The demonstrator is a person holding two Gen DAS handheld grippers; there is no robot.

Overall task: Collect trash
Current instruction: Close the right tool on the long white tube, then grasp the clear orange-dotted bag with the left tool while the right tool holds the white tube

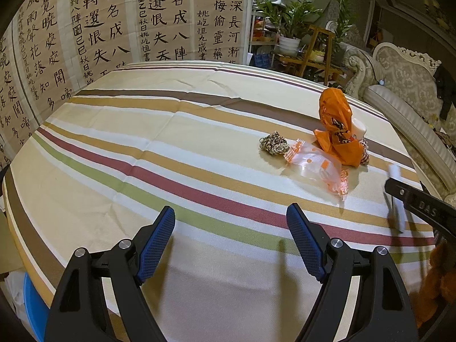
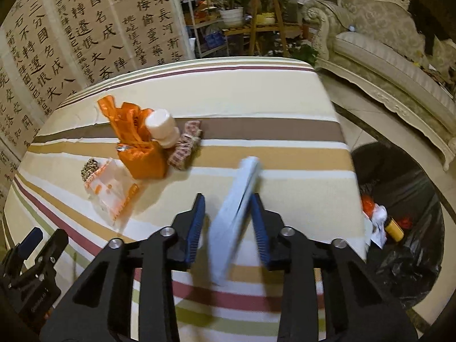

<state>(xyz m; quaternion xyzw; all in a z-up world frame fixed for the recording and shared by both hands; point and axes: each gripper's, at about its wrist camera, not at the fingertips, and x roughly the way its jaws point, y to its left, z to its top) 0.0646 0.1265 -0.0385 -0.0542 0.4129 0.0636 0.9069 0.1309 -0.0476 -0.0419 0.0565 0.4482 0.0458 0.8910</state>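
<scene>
My right gripper (image 2: pixel 228 198) is shut on a flat pale blue packet (image 2: pixel 236 199), which stands tilted and blurred between the blue pads above the striped tablecloth (image 2: pixel 270 108). In the left wrist view that packet (image 1: pixel 396 208) shows as a thin pale strip at the right edge. Further trash lies in a cluster: an orange plastic bag (image 2: pixel 136 142), a clear wrapper with orange print (image 2: pixel 111 191), a white tub (image 2: pixel 162 126) and two crumpled patterned wrappers (image 2: pixel 185 145). My left gripper (image 1: pixel 230 211) hangs open over bare cloth, well short of the orange bag (image 1: pixel 336 125).
A bin lined with a black bag (image 2: pixel 407 188) stands on the floor past the table's right edge, with a yellow bottle (image 2: pixel 394 228) and scraps inside. A calligraphy screen (image 1: pixel 128 22) stands behind the table. A sofa (image 2: pixel 384 42) and potted plants (image 2: pixel 230 11) lie beyond.
</scene>
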